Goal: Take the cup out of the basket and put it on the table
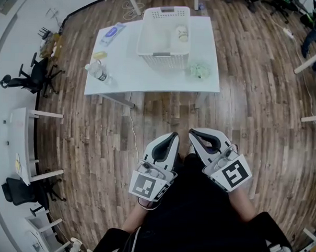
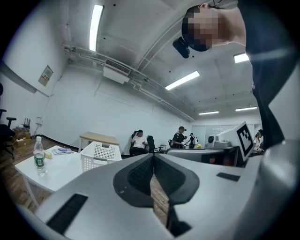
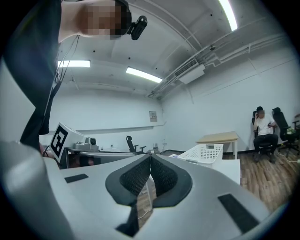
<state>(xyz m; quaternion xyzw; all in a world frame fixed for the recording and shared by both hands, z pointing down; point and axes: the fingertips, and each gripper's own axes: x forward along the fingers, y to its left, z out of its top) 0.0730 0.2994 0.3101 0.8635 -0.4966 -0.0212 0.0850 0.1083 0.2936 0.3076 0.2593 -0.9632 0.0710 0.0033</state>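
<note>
Left tool (image 1: 174,134), right tool (image 1: 191,132) closed, empty

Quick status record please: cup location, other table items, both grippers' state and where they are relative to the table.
cup: inside the basket, at its right side
basket: on the table, at the far edge
other items: water bottle, blue packet, yellow item, green item
left gripper: jaws together, empty
right gripper: jaws together, empty
position: both held near the body, over the floor, short of the table
task: cup not yet taken out
</note>
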